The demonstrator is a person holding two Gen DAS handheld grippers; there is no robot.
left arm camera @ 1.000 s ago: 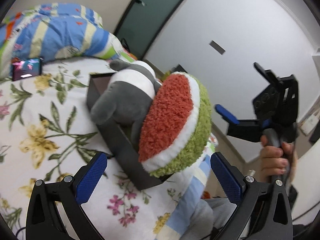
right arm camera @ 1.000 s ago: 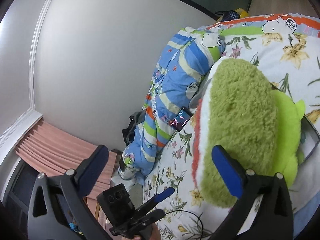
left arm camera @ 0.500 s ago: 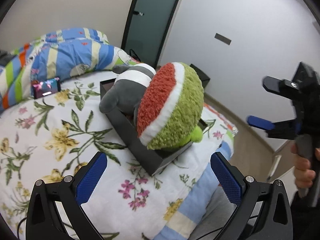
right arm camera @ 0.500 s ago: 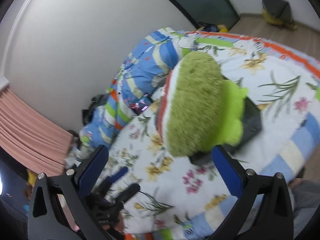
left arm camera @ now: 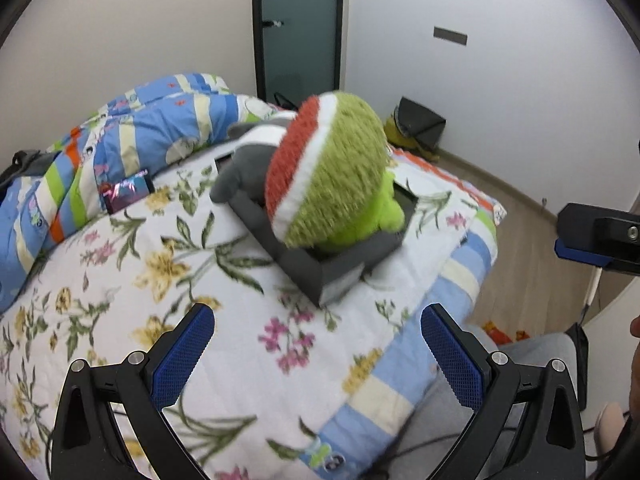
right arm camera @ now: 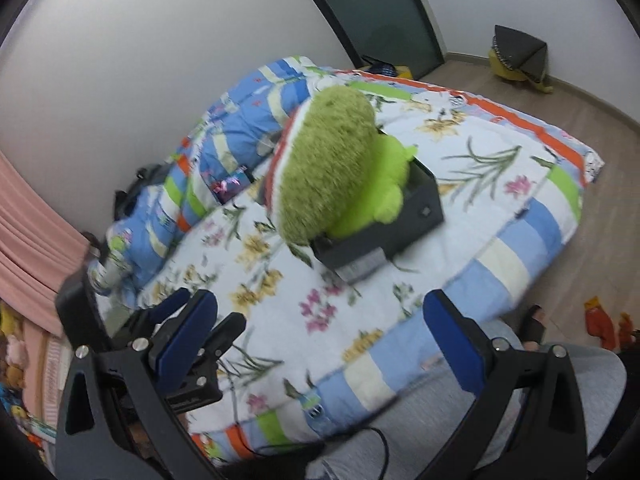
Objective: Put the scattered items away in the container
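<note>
A dark grey box (left arm camera: pixel 320 272) (right arm camera: pixel 404 224) sits on the flowered bed. In it stand a watermelon-slice plush (left arm camera: pixel 336 168) (right arm camera: pixel 328 164), a bright green plush (left arm camera: pixel 386 204) (right arm camera: pixel 384 184) and a grey-and-white plush (left arm camera: pixel 248 160). My left gripper (left arm camera: pixel 316 360) is open and empty, held back above the bed's near edge, well short of the box. My right gripper (right arm camera: pixel 320 344) is open and empty, also back from the box. The left gripper's body shows at the lower left of the right wrist view (right arm camera: pixel 192 344); the right gripper's body shows at the right edge of the left wrist view (left arm camera: pixel 600 240).
A striped blue quilt (left arm camera: pixel 120 148) (right arm camera: pixel 224 148) is bunched at the bed's far side, with a phone (left arm camera: pixel 128 192) (right arm camera: pixel 232 184) lying beside it. A dark bag (left arm camera: pixel 420 124) (right arm camera: pixel 516 52) stands on the floor by the wall. Grey trousers (right arm camera: pixel 520 420) lie below the grippers.
Both grippers have pulled back and up from the box, so the box and plush toys look smaller and farther away. Both stayed open and empty.
</note>
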